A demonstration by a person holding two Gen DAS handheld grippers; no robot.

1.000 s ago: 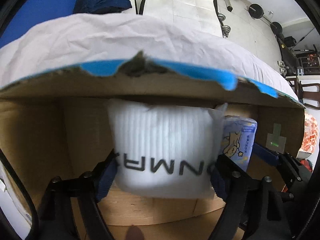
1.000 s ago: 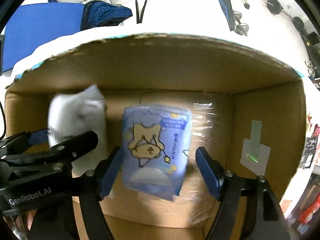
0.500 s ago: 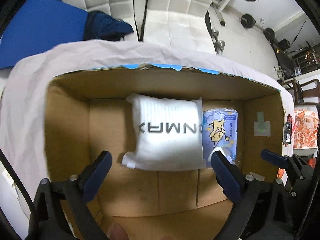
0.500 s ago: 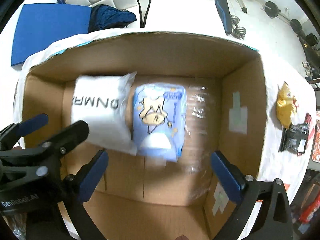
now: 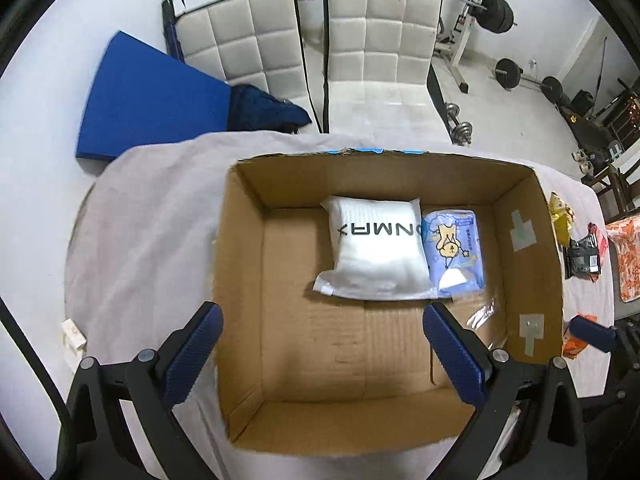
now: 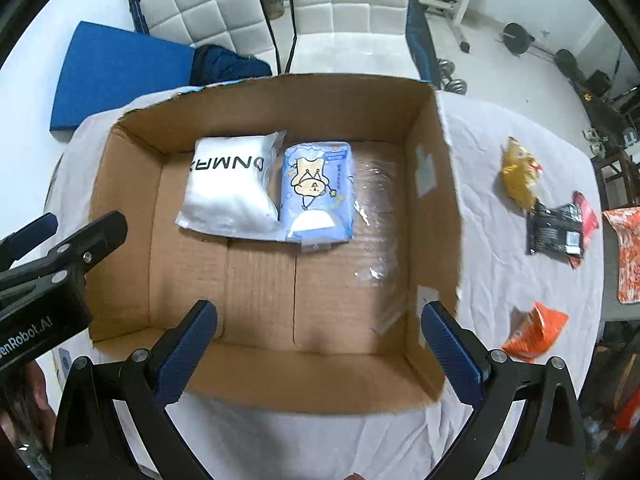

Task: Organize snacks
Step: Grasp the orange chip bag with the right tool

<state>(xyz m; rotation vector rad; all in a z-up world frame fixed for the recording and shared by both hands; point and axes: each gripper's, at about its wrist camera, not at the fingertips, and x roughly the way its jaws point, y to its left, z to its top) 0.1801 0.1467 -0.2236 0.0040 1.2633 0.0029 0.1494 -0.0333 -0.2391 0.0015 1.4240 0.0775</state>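
An open cardboard box (image 5: 240,280) (image 6: 432,216) stands on a white-clothed table. On its floor, against the far wall, lie a white packet with black letters (image 5: 376,248) (image 6: 232,188) and a blue packet with a cartoon bear (image 5: 454,252) (image 6: 318,192), side by side and touching. My left gripper (image 5: 320,344) hangs open above the box's near half, holding nothing. My right gripper (image 6: 318,344) is also open and empty above the near wall. The left gripper's body (image 6: 52,264) shows at the left of the right wrist view.
Right of the box on the cloth lie a yellow snack bag (image 6: 520,176), a black and red bag (image 6: 560,232) and an orange bag (image 6: 536,332). Two white padded chairs (image 5: 312,52), a blue mat (image 5: 148,100) and gym weights (image 5: 508,74) stand beyond the table.
Both grippers let go of their packets, opened wide and rose up and back out of the box. The white and blue packets stay on the box floor.
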